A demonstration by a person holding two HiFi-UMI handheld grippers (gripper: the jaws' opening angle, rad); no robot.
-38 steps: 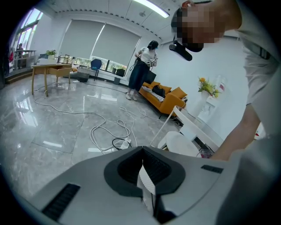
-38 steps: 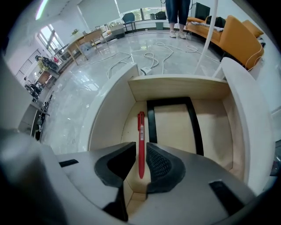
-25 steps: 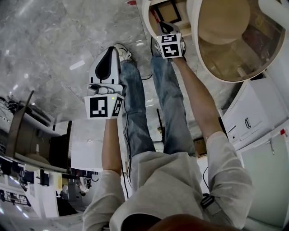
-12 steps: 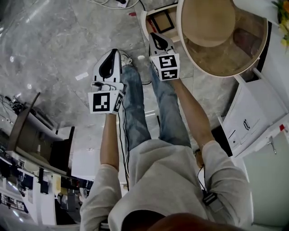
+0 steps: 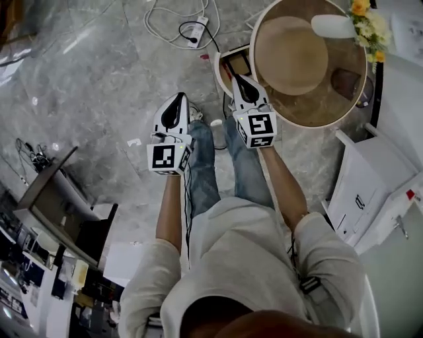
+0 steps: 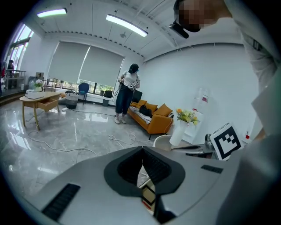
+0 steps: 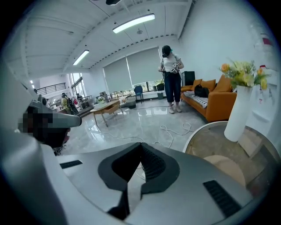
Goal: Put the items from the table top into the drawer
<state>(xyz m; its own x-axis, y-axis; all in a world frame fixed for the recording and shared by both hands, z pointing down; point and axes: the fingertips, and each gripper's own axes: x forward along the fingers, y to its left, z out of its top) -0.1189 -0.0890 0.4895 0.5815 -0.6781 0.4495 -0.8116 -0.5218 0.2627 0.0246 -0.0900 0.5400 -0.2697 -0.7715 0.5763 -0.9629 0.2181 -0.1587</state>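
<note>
A round glass-topped table (image 5: 266,116) stands at the upper right, with a white vase (image 5: 332,26) of yellow flowers (image 5: 365,18) on it. At its left edge a white open compartment (image 5: 225,61), seemingly the drawer, holds a dark-framed square. My right gripper (image 5: 235,75) hangs above that compartment, shut on nothing. My left gripper (image 5: 180,95) is over the grey floor to the left, also shut and empty. In the left gripper view the jaws (image 6: 142,148) meet at the tip. The right gripper view shows its jaws (image 7: 141,144) closed too, beside the vase (image 7: 239,118).
A power strip and cables (image 5: 195,33) lie on the marble floor ahead. A white cabinet (image 5: 370,191) stands at the right and a desk with shelves (image 5: 59,204) at the left. Farther off are an orange sofa (image 6: 153,116), a standing person (image 6: 127,92) and a wooden table (image 6: 41,99).
The head view has pulled back, so more floor, the cables and the whole table show. Both grippers sit closer together, the right one lower in the picture. Both stayed shut.
</note>
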